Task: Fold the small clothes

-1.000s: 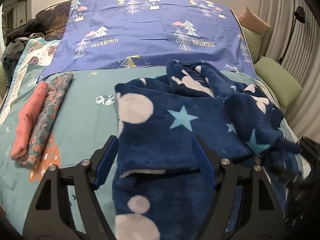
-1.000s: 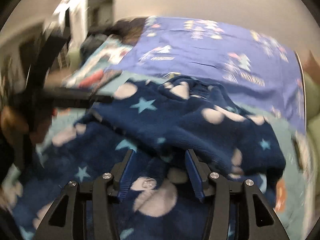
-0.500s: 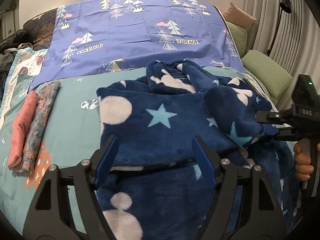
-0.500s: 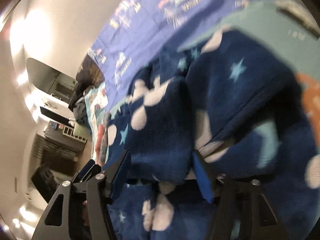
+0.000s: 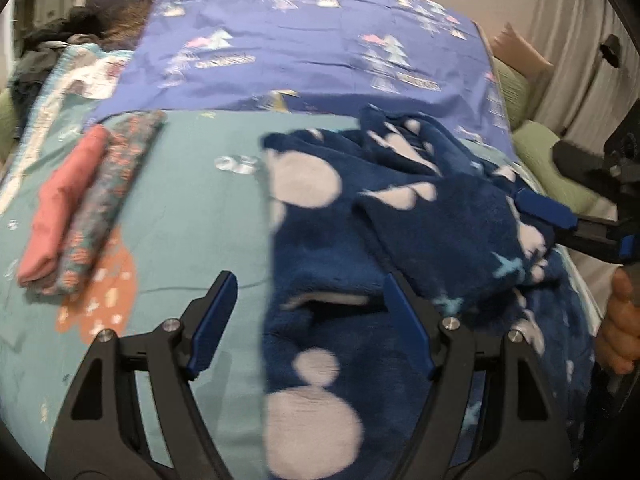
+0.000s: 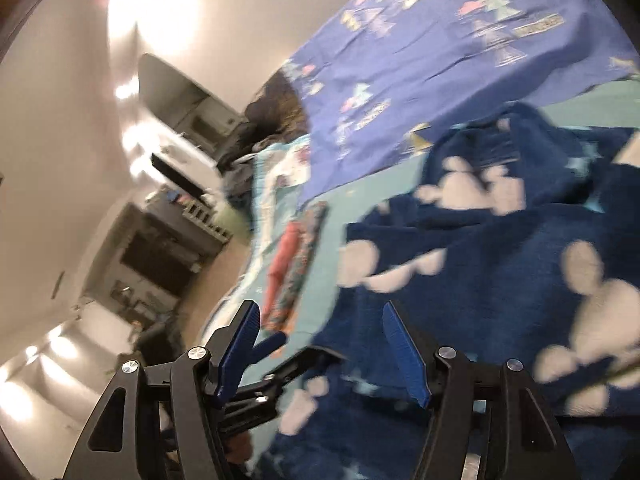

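While the navy fleece garment with pale dots and stars (image 5: 360,264) is lying bunched on the right half of the teal bed sheet (image 5: 192,216), the left gripper (image 5: 308,320) is hovering over its near left edge with jaws wide and nothing between them. The right gripper (image 6: 320,344), whose jaws have just been opening, is standing apart and empty above the fleece. Two folded cloths, a pink one (image 5: 60,204) and a floral one (image 5: 104,204), are lying together well to the left, with a purple tree-print sheet (image 5: 320,40) spreading behind.
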Demonstrator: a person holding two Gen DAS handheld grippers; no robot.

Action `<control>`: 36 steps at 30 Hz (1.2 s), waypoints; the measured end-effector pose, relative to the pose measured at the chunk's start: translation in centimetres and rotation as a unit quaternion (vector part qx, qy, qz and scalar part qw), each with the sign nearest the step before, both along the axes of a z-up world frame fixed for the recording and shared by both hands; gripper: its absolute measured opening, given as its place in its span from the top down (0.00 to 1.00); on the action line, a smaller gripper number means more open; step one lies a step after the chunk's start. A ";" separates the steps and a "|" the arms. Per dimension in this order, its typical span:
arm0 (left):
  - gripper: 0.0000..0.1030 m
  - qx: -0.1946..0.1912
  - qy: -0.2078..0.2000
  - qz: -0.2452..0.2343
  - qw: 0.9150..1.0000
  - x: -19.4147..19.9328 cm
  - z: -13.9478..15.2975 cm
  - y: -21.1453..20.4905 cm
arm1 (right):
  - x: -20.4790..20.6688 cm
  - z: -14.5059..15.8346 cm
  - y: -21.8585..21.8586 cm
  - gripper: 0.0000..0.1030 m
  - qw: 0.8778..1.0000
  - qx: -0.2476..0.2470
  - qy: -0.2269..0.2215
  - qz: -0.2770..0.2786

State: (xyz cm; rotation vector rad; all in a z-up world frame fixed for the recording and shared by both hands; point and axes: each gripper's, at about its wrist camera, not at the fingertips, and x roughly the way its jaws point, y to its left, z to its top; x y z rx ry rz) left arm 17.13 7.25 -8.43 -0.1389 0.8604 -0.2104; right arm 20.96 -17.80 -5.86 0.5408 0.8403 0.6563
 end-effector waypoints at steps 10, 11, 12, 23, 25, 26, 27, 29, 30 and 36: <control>0.90 -0.034 0.042 -0.108 0.993 2.9 -1.4 -6.2 | -3.7 -0.7 -9.9 0.36 0.937 -0.270 -0.023 -0.222; 0.90 -0.047 0.048 -0.105 0.992 3.3 -1.1 -6.3 | -3.8 -1.1 -10.8 0.36 0.928 -0.293 -0.019 -0.231; 0.90 -0.054 0.039 -0.103 0.992 3.3 -0.5 -6.3 | -3.9 -1.7 -11.6 0.36 0.918 -0.317 -0.012 -0.239; 0.90 -0.006 -0.129 -0.084 0.988 2.8 10.9 -2.8 | -2.6 -5.0 -14.5 0.36 0.909 -0.340 0.028 -0.241; 0.89 0.021 -0.107 -0.071 0.991 3.8 8.9 -2.2 | -2.4 -5.2 -14.1 0.36 0.912 -0.338 0.027 -0.232; 0.88 0.033 -0.095 -0.065 0.993 4.2 7.8 -2.1 | -2.4 -5.3 -14.1 0.36 0.913 -0.337 0.027 -0.229; 0.87 0.048 -0.074 -0.056 0.995 4.9 6.0 -2.0 | -2.4 -5.4 -14.0 0.36 0.913 -0.337 0.027 -0.228; 0.84 0.067 -0.031 -0.043 0.996 6.0 2.6 -1.6 | -2.6 -5.2 -14.0 0.36 0.914 -0.334 0.027 -0.227; 0.82 0.075 -0.008 -0.034 0.997 6.3 1.1 -1.3 | -2.7 -5.0 -14.1 0.36 0.916 -0.331 0.027 -0.227; 0.61 0.084 -0.019 0.005 0.996 5.0 0.9 -0.4 | -3.1 -3.2 -14.8 0.36 0.928 -0.293 0.014 -0.227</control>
